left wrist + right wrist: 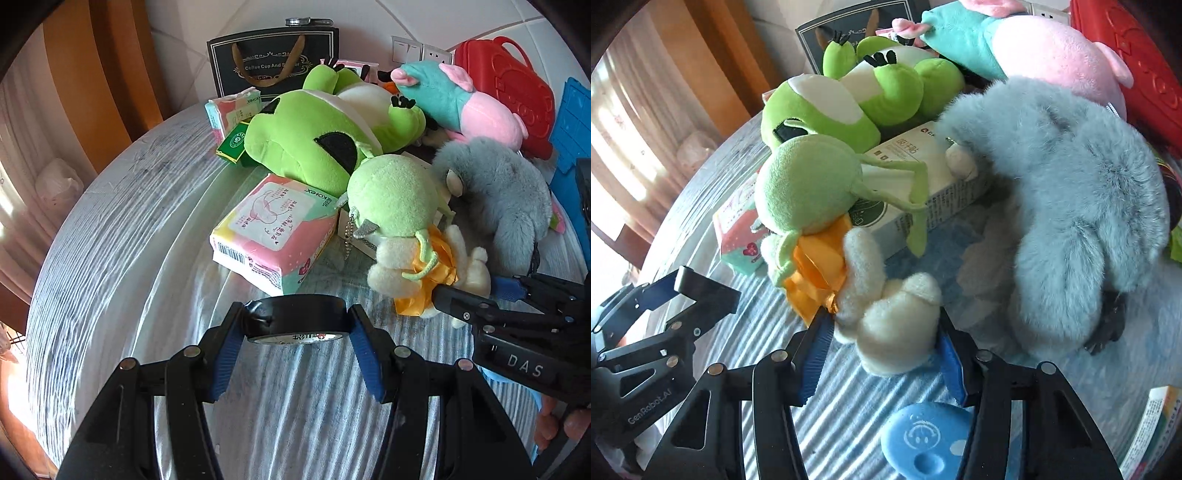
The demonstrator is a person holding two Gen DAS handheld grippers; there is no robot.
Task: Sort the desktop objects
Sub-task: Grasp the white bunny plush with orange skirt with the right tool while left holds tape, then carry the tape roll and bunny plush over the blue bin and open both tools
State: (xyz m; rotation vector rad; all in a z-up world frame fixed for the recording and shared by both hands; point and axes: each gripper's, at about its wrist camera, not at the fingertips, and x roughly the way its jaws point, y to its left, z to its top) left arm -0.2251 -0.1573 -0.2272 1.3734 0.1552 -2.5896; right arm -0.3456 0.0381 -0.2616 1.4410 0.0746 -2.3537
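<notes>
Striped cloth table; left tool clamps glossy round tape roll.

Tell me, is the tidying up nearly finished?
Not nearly. Nothing looks sorted yet. In hand: the left gripper jaws clamp a black tape roll, and the right gripper jaws close around the small frog-headed doll. Left: the big green frog, grey fluffy toy and pink packet still lie piled together.

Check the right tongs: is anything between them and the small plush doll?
Nothing visible. The right tongs already straddle the doll's cream legs, with both blue pads against them. The grey plush lies beside it, apart.
</notes>
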